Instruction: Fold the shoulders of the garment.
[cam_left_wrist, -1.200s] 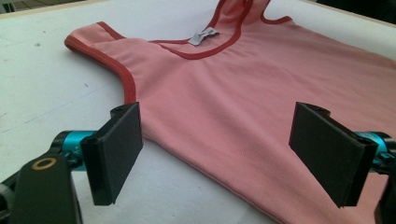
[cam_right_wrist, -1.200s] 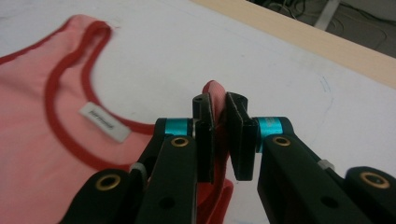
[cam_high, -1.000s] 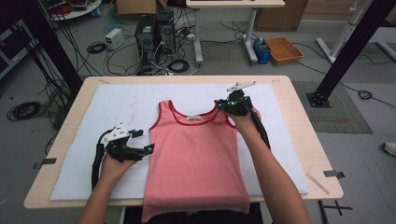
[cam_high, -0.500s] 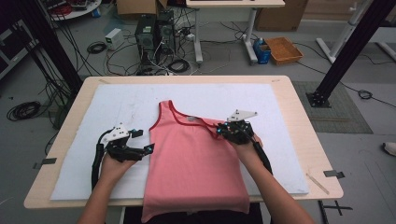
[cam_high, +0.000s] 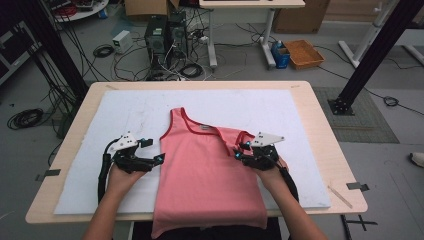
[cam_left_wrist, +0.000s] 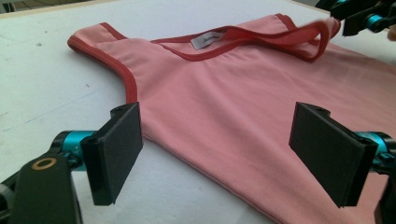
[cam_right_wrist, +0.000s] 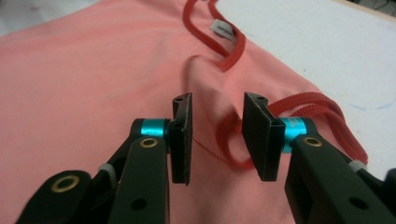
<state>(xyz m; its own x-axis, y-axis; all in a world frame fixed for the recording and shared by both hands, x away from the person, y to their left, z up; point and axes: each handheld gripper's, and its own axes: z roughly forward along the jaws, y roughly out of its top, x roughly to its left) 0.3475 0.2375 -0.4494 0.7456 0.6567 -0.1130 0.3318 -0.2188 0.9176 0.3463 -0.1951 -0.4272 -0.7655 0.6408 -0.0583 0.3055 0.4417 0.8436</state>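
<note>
A pink top (cam_high: 210, 175) lies flat on the surface (cam_high: 320, 125), hem over the near edge. The right claw (cam_right_wrist: 217, 140), jaws parted, straddles the folded-in right strap (cam_right_wrist: 299, 112), apparently releasing it. The left claw (cam_left_wrist: 224, 158) waits wide open at the left side seam.

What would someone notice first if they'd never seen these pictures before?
A pink tank top lies flat across the white mat on the table, hem hanging over the near edge. The right gripper is at the shoulder strap, which lies folded in over the top, jaws apart around the bunched fabric. The left gripper sits wide open at the opposite side edge.
</note>
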